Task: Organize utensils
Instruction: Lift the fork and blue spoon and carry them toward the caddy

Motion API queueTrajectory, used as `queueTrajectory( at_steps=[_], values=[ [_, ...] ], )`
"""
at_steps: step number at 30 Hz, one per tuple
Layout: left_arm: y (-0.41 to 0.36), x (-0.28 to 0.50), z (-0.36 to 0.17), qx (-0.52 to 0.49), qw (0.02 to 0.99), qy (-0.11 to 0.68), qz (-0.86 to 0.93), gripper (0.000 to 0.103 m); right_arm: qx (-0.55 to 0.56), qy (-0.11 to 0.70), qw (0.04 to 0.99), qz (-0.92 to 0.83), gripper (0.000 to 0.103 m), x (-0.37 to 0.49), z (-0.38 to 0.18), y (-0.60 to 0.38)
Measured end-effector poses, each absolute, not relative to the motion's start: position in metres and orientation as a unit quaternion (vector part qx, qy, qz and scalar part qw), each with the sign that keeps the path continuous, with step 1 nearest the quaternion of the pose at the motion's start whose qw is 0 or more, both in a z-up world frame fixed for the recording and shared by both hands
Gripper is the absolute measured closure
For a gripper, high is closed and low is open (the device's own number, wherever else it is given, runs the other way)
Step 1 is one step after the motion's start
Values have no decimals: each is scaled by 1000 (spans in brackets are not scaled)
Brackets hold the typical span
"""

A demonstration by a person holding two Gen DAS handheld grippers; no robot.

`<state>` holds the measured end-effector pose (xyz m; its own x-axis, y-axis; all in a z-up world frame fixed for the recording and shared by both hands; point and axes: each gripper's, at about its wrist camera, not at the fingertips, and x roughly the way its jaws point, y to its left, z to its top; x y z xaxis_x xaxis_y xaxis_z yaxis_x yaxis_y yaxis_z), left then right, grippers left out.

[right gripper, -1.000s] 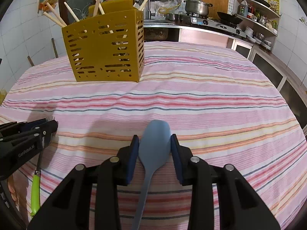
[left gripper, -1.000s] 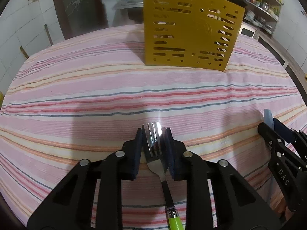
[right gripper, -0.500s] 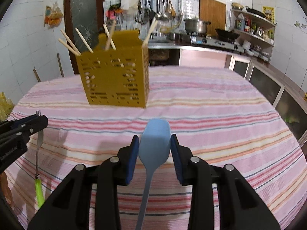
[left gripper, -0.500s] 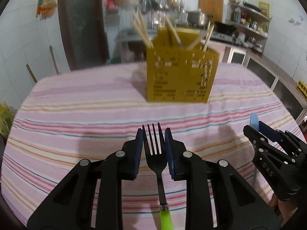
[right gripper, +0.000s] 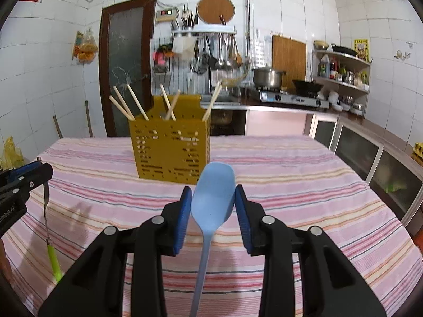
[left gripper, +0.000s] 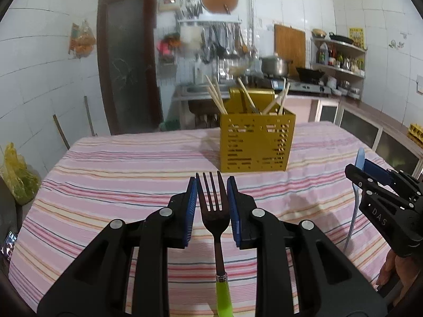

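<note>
The table [left gripper: 111,185] is covered edge to edge by a striped cloth [right gripper: 304,185] in pink, white, orange and thin dark lines, which hangs over the near and side edges. Directly on the cloth, toward the far middle of the table, stands a mustard-yellow perforated utensil holder [left gripper: 257,142], upright, with pale wooden chopsticks [right gripper: 127,105] leaning out of its open top. The cloth around the holder lies flat and bare, with soft shadows on its near part.
</note>
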<state>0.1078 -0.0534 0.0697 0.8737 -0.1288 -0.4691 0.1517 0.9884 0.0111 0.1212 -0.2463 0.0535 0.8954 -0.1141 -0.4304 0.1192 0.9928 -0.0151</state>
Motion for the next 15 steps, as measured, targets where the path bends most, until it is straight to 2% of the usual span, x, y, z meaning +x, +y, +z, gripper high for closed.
queueTrajectory(
  at_steps=[15],
  values=[
    [-29,89,91,3,977,198,-74,83,-19,195,979,-62,69,112,68,-228]
  ],
)
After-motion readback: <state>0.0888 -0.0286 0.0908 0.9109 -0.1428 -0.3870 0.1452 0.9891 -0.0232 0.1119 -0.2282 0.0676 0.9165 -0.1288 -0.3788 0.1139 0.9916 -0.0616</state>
